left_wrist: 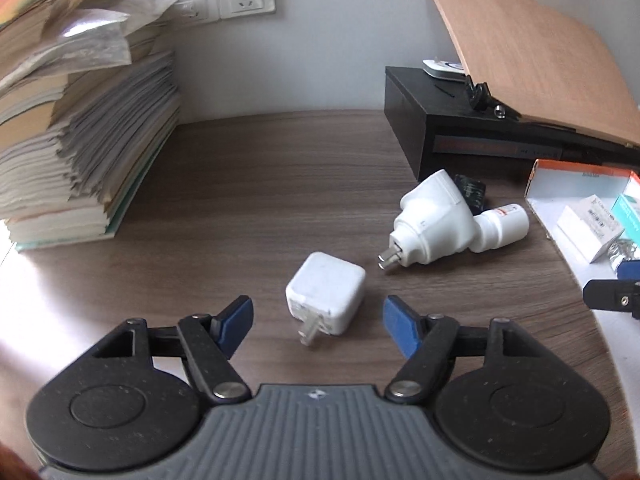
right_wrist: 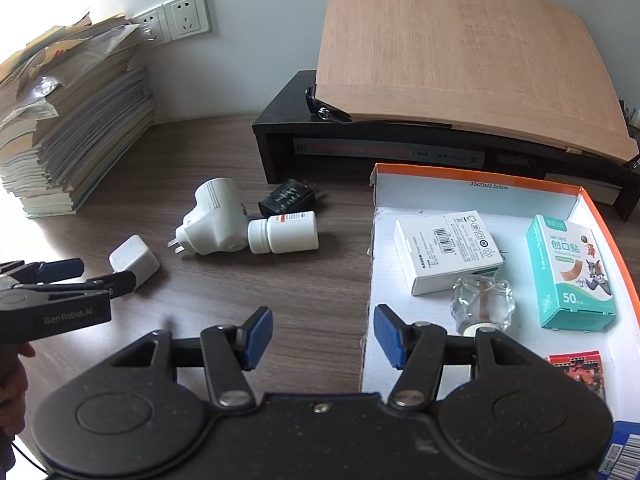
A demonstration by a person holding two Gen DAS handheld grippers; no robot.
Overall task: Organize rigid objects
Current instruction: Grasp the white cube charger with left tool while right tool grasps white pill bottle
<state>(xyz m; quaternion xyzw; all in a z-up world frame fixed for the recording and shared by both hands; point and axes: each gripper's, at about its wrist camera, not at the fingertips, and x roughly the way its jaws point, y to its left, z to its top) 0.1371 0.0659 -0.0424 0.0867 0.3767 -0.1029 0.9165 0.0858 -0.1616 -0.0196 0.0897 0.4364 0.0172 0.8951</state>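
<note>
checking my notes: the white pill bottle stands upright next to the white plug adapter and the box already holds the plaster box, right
Not quite. The white pill bottle lies on its side, not upright, as the right wrist view shows. The rest holds: it is next to the white plug adapter, and the box already holds the plaster box.

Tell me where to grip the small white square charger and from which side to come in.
Grip the white charger across its two flat side faces, coming from above and behind with the left gripper. Its prongs point toward the camera, so stay on the body; the open jaws already straddle it.
</note>
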